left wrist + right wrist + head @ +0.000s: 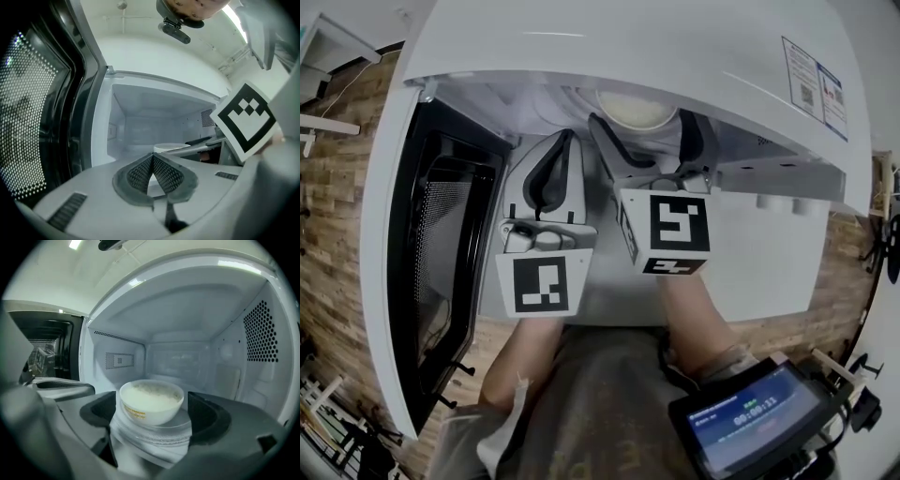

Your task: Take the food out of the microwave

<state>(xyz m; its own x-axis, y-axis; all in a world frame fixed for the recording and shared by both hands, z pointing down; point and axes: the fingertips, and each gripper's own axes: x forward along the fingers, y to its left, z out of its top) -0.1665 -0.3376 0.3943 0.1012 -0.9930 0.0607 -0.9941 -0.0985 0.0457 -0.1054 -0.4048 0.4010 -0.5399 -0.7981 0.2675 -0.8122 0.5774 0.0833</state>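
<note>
Right claw point(151, 405) gapes inside white microwave point(187, 350).

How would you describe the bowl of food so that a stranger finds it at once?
Look at the white microwave, whose dark door stands open on the left. Inside, on the round glass plate, sits a white bowl filled with pale food. It is the only dish there and carries a small yellow label on its side.

Bowl point(636, 110): in your head view the microwave point(628, 37) top hides its far half.
Bowl label point(133, 414): print too small for you to read.
Sticker point(814, 84): text too small to read.
Screen point(750, 417): figures too blurred to read.
Glass tray point(159, 434): your right gripper point(152, 411) covers both its sides.
</note>
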